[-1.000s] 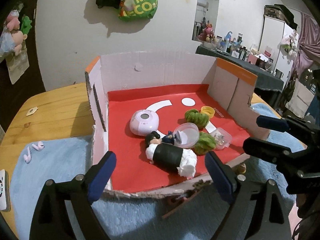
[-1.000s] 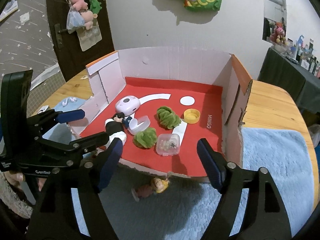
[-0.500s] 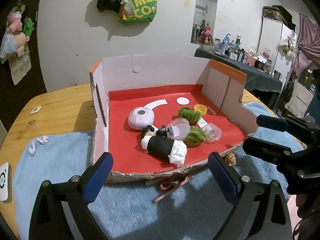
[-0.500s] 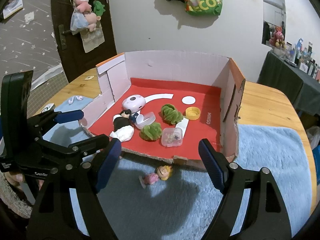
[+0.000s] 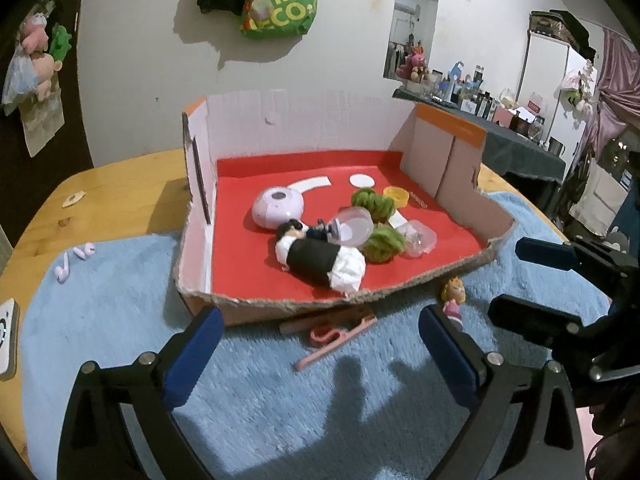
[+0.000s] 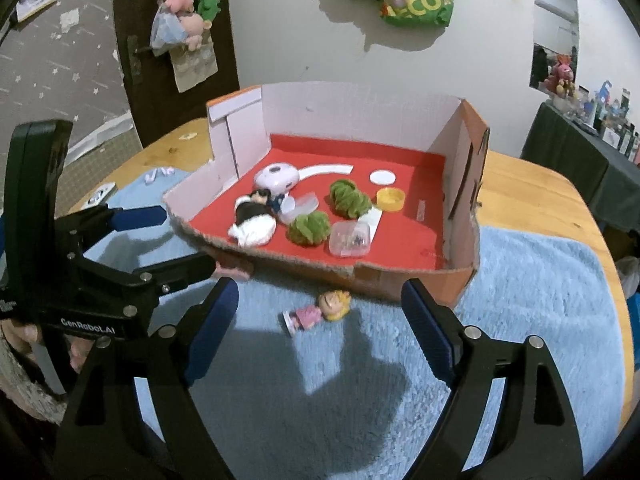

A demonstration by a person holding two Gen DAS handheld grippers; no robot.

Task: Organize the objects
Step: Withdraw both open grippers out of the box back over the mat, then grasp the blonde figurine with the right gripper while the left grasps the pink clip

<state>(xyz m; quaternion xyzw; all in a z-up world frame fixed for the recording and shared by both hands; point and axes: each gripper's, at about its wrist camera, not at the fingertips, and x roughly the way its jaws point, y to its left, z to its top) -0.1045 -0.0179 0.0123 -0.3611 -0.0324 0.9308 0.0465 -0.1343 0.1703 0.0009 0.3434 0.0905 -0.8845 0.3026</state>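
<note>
Two tongs released, both empty: left gripper [image 5: 320, 344] and right gripper [image 6: 316, 316], jaws just been opening, nothing between. I see doll figure [image 6: 316, 314] lying on blue mat [image 6: 540, 300], centre frame, just outside box [image 6: 464, 184]. Pink clip [image 5: 334, 334] near box's torn front edge. Risk: doll small, lying flat; pads may push it into pile. Clear case [image 6: 350, 239] contents unreadable.
</note>
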